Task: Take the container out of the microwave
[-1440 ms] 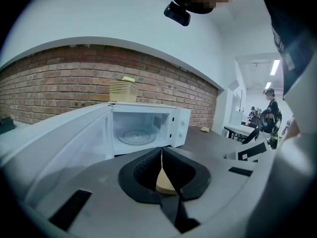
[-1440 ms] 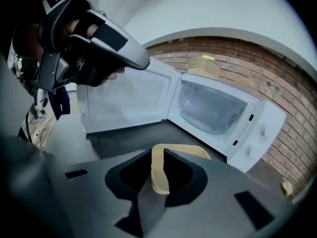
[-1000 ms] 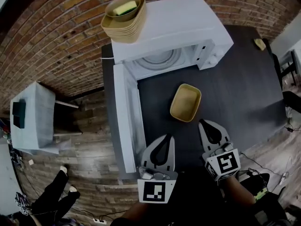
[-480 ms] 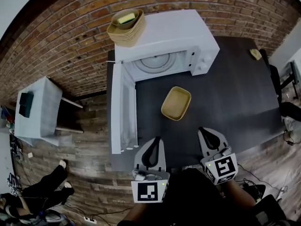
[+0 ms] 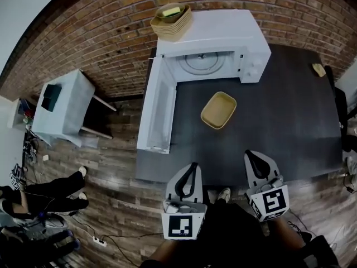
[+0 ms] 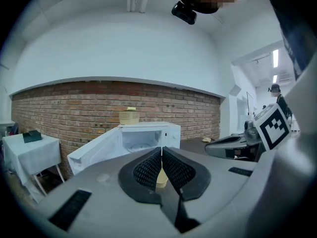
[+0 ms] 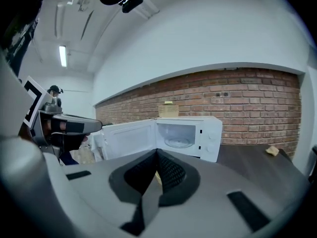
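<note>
At the far left a person's legs (image 5: 47, 197) stretch over the wood floor, and beside them stands a side table (image 5: 70, 113) in white cloth with a dark box (image 5: 51, 91) on it. Next comes the microwave (image 5: 223, 29) against the brick wall, its door (image 5: 159, 108) swung fully open to the left and the turntable (image 5: 205, 62) bare inside. A stack of bowls (image 5: 171, 24) sits on its top left corner. The container (image 5: 218, 110) lies out on the dark table (image 5: 279, 121), just in front of the open cavity, tilted askew and touched by neither tool. Near the table's front edge, well apart from it, the left gripper (image 5: 193, 166) points toward the microwave with its jaws pressed together and nothing between them. The right gripper (image 5: 250, 155) sits beside it, likewise closed and empty. A small tan object (image 5: 318, 69) rests at the table's far right edge.
</note>
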